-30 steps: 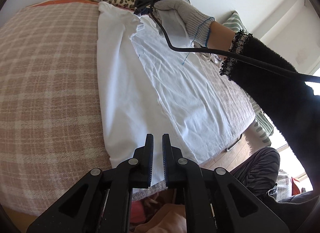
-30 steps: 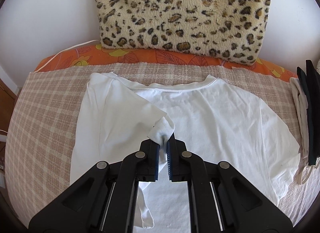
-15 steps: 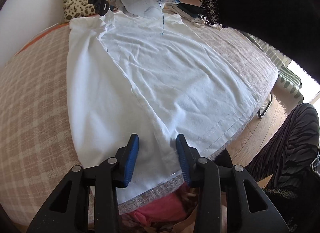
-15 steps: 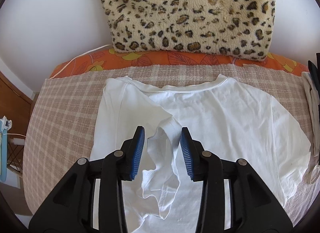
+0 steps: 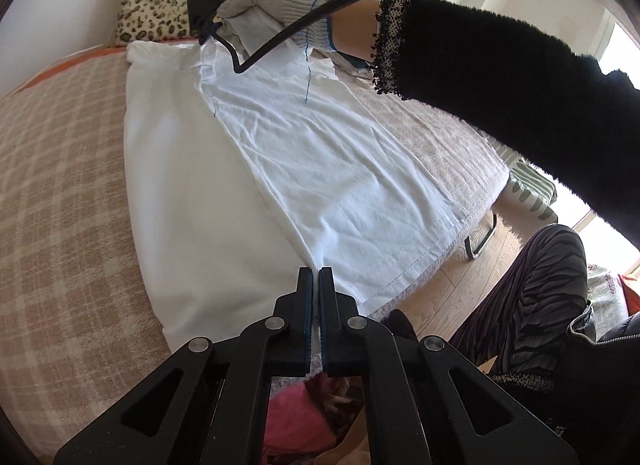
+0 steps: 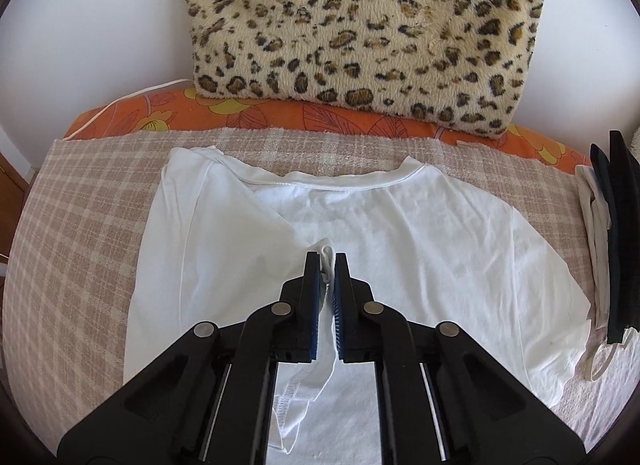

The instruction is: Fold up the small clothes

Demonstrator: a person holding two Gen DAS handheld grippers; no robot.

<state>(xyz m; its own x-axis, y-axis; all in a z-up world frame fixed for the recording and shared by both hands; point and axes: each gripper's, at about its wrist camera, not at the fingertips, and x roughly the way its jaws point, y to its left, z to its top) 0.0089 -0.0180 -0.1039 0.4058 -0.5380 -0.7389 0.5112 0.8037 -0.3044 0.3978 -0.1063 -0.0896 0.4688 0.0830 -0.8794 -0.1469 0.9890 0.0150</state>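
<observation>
**White cotton pinched at both ends, side fold in hand**

White cotton short-sleeved T-shirt [image 6: 432, 249] lies flat on the beige plaid bed cover [image 6: 80, 233], neckline toward the leopard-print plush cushion [image 6: 360, 25], with its left third already laid over the body. I have my right tool [image 6: 328, 265] closed on the bunched end of the folded-in sleeve [image 6: 327, 255]; a strip of hem hangs below the tool. My left tool [image 5: 315, 277] is closed down to a sliver at the bottom of the shirt, right where the folded edge [image 5: 256, 181] meets the hem [image 5: 404, 261]; cloth looks nipped between the fingers, though I judge that from 1 view only.

My reading is that I am setting this long side fold. To do it well, I would keep the 2 grips level and pull gently apart along the shirt so the folded edge runs straight from shoulder to hem, then lay the sleeve flat inside the panel, not bunched. Thin cotton wrinkles easily, so tension should be light and even. A stack of dark and white folded items [image 6: 612, 233] sits near the right sleeve; I would keep clear of it.
</observation>
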